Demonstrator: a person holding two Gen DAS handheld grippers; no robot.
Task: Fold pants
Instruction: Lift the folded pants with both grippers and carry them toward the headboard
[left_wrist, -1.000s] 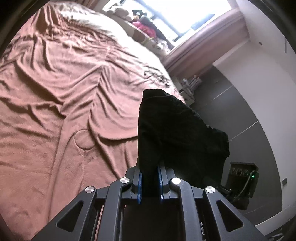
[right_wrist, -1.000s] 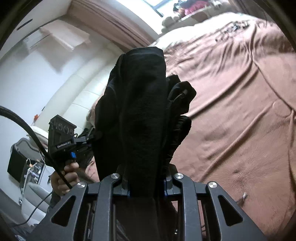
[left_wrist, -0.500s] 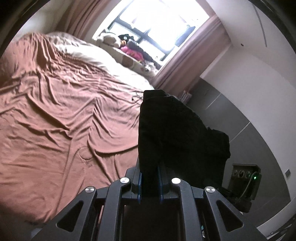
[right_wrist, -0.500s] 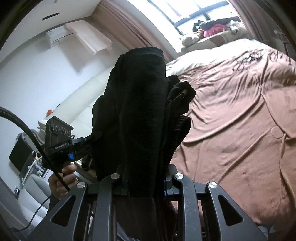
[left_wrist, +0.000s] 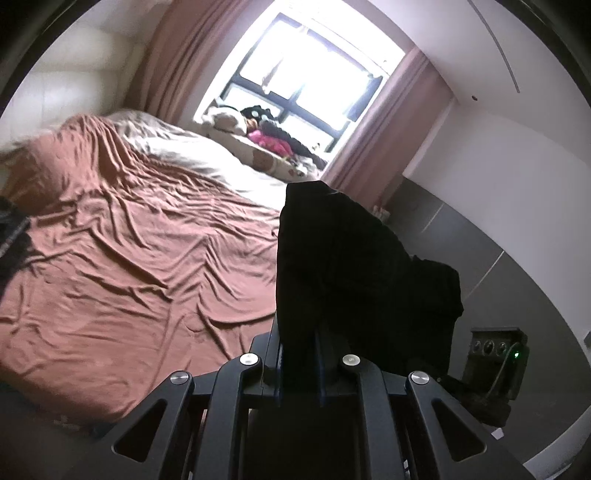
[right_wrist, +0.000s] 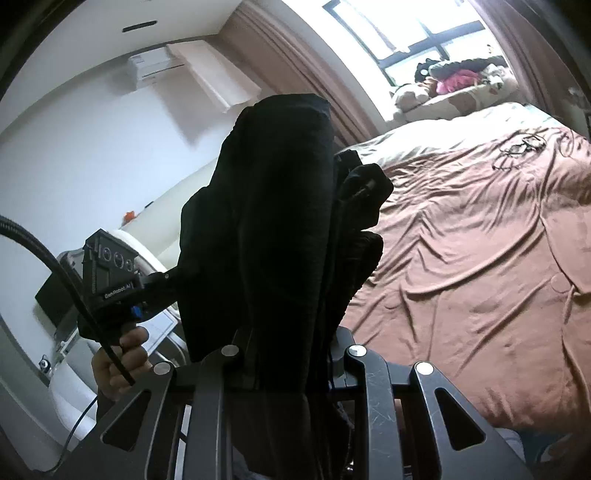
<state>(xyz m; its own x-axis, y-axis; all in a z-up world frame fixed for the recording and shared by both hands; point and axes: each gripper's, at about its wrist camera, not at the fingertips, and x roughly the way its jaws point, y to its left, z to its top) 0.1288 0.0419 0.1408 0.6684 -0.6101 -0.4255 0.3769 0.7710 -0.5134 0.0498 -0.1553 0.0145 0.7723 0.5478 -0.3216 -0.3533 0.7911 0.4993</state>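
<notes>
Black soft fabric pants (left_wrist: 343, 266) hang in the middle of both frames, each claw, left (left_wrist: 300, 354) and right (right_wrist: 286, 363), clamped on an edge, probably to spread them above the brown wrinkled bed (left_wrist: 129, 258).

Your right gripper (right_wrist: 286, 354) was clamped on a thick bunch of the black pants (right_wrist: 273, 206), which stood up between its jaws and blocked the middle of the view. To the left, your left hand (right_wrist: 118, 363) gripped the handle of the left gripper (right_wrist: 110, 280), whose front end ran into the same dark cloth. A black cable (right_wrist: 55, 266) curved past it. To the right lay the bed (right_wrist: 480, 258) under a wrinkled brown sheet, beneath a bright window (right_wrist: 406, 33) with plush toys (right_wrist: 443, 81) on the sill.
</notes>
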